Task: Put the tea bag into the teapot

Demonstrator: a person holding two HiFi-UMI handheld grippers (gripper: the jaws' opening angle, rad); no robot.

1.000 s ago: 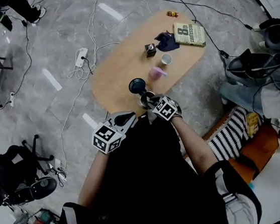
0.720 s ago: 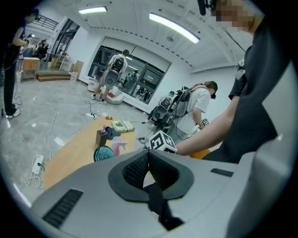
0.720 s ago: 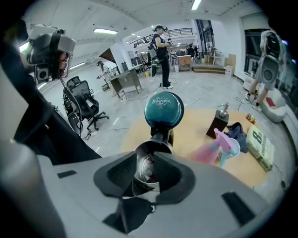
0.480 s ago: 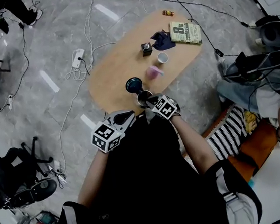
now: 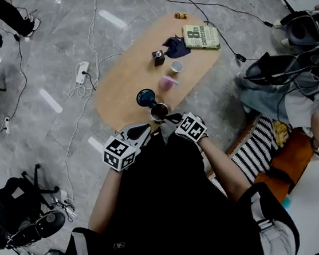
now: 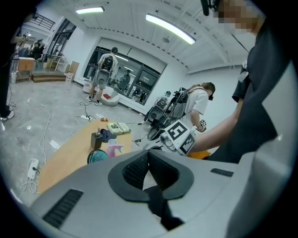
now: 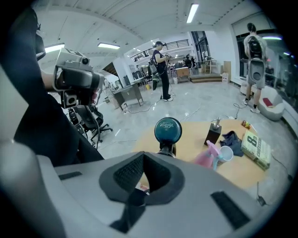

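Note:
The dark round teapot point(image 5: 159, 112) stands open near the table's front edge, with its teal lid point(image 5: 144, 97) just behind it. My right gripper point(image 5: 174, 118) hovers just to the near right of the pot, raised off the table. Its jaws have just been closing and now stand shut. In the right gripper view a small pink and white tea bag point(image 7: 142, 188) shows under the meeting tips of the right gripper point(image 7: 144, 158), with the lid point(image 7: 167, 129) and the pot's rim point(image 7: 166, 149) ahead. My left gripper point(image 5: 144, 130) waits shut and empty at the table edge; the left gripper point(image 6: 148, 155) holds nothing.
Farther along the wooden table point(image 5: 125, 82) stand a pink spray bottle point(image 5: 167, 82), a white cup point(image 5: 177, 66), a black bottle point(image 5: 158, 57), a blue cloth point(image 5: 175, 47) and a book point(image 5: 200, 37). Cables and a power strip point(image 5: 81, 73) lie on the floor left.
The right gripper has risen and drawn back from the teapot, whose mouth now shows uncovered. The left gripper has kept its place.

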